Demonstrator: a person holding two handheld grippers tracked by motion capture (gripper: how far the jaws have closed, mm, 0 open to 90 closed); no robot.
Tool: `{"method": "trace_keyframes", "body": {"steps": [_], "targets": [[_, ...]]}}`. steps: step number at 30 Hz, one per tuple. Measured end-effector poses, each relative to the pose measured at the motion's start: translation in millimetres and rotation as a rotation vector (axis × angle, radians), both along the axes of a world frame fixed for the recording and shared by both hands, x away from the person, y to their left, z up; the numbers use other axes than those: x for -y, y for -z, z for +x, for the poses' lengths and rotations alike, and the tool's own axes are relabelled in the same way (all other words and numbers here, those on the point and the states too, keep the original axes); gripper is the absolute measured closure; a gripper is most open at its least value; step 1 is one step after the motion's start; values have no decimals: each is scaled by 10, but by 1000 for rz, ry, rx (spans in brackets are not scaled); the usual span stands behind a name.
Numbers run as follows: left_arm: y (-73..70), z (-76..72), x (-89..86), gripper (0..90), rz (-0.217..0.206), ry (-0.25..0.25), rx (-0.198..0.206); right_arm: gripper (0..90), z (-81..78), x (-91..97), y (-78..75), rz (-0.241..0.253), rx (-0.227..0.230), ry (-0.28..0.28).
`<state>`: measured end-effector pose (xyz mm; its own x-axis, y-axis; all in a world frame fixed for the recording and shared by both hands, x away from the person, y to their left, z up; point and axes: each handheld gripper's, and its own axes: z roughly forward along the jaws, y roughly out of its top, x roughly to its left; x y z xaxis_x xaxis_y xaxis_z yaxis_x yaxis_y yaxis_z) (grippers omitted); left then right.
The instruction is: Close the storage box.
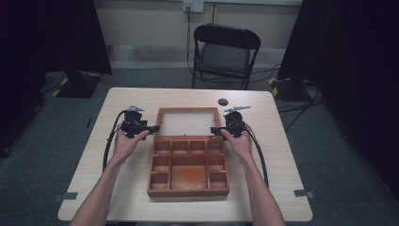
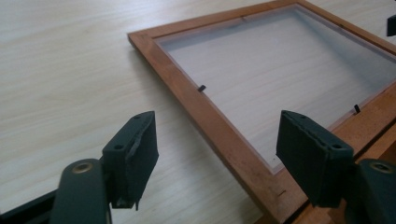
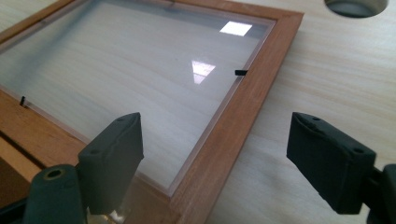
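- The left gripper (image 2: 217,158) is straddling the left rail of the lid (image 2: 215,123); its fingers (image 2: 133,154) are standing apart with the rail between them, pressing on nothing, so they are released.
- The right gripper (image 3: 217,163) is doing the same at the lid's right rail (image 3: 233,126); its fingers (image 3: 114,158) are also spread and gripping nothing.
- Judging by this mirrored stance, each hand is lining up on one side of the lid so that both can take hold evenly and swing it without twisting the hinge edge.
- The lid, a wooden frame with a clear pane, is lying flat and open on the surface, hinged back from the box (image 1: 188,165), whose small compartments are facing up and look empty.
- In the high view the left gripper (image 1: 153,128) and the right gripper (image 1: 214,130) are sitting at the two near corners of the lid (image 1: 188,112), with cables trailing back beside the forearms.
- The box is resting around the middle of the surface (image 1: 84,183), a pale wood-grain top; a small dark disc (image 1: 223,101) is lying just beyond the lid.
- Beyond the surface, a black folding chair (image 1: 225,54) is standing against a light wall, with dark curtains on both sides and grey carpet underneath.
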<state>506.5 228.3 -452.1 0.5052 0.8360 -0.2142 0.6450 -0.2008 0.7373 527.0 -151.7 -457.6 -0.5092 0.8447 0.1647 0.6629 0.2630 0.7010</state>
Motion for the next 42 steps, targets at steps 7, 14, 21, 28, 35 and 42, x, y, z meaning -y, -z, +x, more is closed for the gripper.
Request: {"method": "trace_keyframes", "body": {"steps": [7, 14, 21, 28, 35, 42], "targets": [[148, 52, 92, 312, -3, -10, -42, 166, 62, -74, 97, 57, -49, -17], [179, 99, 109, 308, -47, 3, -73, 135, 124, -73, 172, 130, -93, -1], [194, 119, 191, 267, -60, 13, -87, 133, 172, -56, 212, 173, -128, -9], [211, 158, 172, 249, -74, 24, -110, 215, 148, 6, 222, 218, -112, 12], [231, 189, 195, 206, -79, 15, -121, 257, 143, 52, 236, 247, -107, 12], [246, 201, 133, 186, -101, 14, -127, 340, 119, 82, 244, 295, -83, 20]]}}
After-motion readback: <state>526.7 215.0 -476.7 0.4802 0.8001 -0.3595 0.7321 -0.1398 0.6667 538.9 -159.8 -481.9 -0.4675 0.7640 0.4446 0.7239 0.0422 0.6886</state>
